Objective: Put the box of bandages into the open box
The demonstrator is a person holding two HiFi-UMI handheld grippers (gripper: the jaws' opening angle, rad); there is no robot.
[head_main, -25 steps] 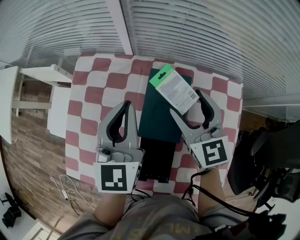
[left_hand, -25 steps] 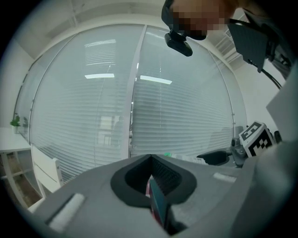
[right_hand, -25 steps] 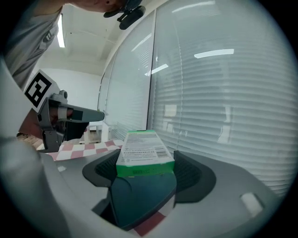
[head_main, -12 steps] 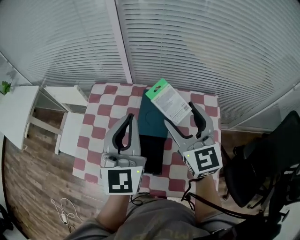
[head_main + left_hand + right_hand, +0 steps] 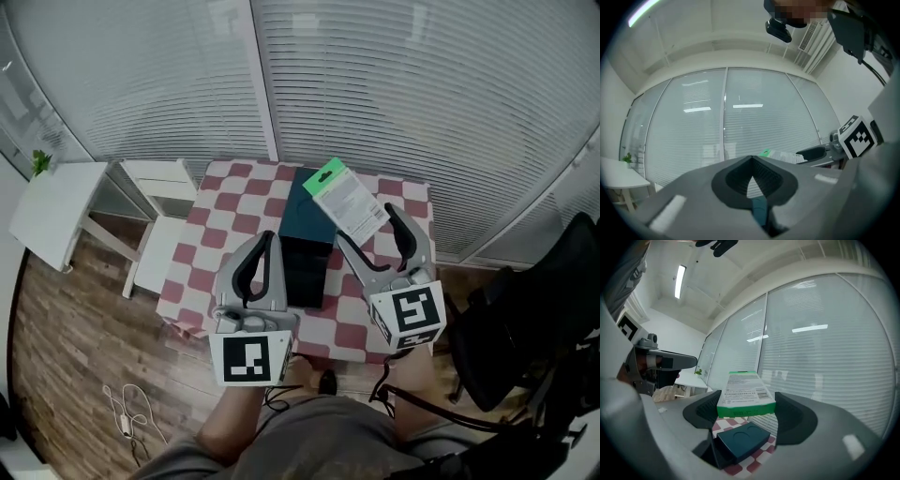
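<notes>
Stands farther above surface [image 5: 225, 202] than a second ago. Pinches bandage box [image 5: 347, 197] in right hand-held gripper [image 5: 366, 222], high over open box [image 5: 306, 272], ready for lowering. Keeps left hand-held gripper [image 5: 263, 242] pressed together, empty, clear of drop path.

Print on bandage box [image 5: 348, 202] too small to read, black chair [image 5: 511, 328] cut off at right edge

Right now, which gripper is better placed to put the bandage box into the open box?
The right. The right gripper holds the bandage box between its jaws, above the table with the open box. The left gripper is shut and empty.
</notes>
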